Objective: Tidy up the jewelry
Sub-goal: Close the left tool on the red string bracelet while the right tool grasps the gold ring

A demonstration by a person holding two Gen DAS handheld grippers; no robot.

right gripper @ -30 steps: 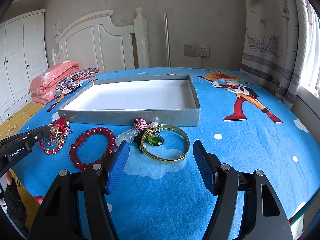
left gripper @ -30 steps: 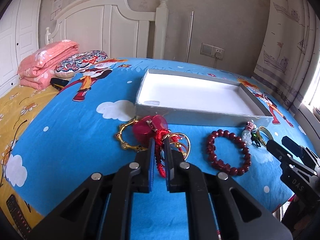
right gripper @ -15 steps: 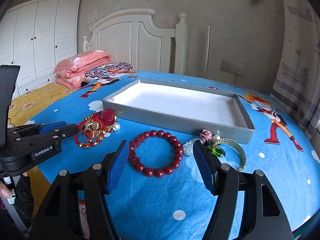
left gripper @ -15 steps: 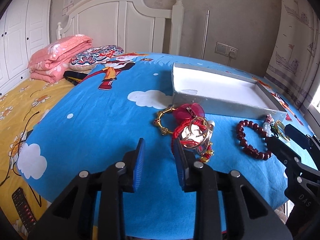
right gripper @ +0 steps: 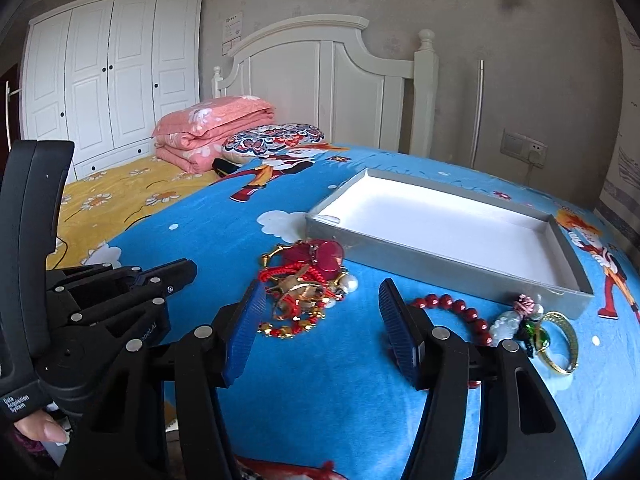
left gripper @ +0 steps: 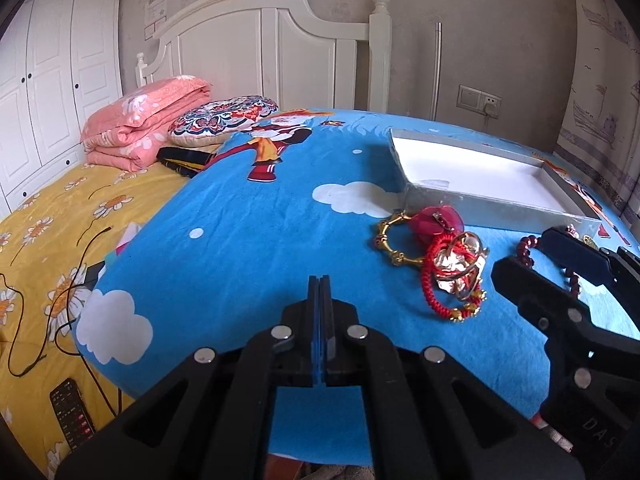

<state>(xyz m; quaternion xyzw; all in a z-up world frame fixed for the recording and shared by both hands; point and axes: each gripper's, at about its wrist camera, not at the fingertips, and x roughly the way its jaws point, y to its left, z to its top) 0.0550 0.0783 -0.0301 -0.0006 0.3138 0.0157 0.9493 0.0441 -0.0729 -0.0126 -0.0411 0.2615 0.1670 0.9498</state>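
Note:
A tangle of red cord bracelet, gold rings and a red disc [left gripper: 448,256] lies on the blue bedspread in front of a grey tray [left gripper: 496,204] with a white floor; it also shows in the right wrist view [right gripper: 308,288]. A dark red bead bracelet [right gripper: 460,312] and a gold bangle with green stone [right gripper: 560,344] lie further right. My left gripper [left gripper: 319,292] is shut and empty, left of the tangle. My right gripper [right gripper: 320,320] is open, its fingers either side of the tangle's near edge.
The grey tray [right gripper: 452,256] holds nothing visible. A folded pink quilt [left gripper: 140,132] and patterned pillow [left gripper: 224,118] lie at the bed's head. A remote [left gripper: 70,412] and black cords lie on the yellow sheet at left. The bed edge is close below both grippers.
My left gripper has let go of the red tangle, drawn back left and closed empty. My right gripper has swung left from the gold bangle to the tangle.

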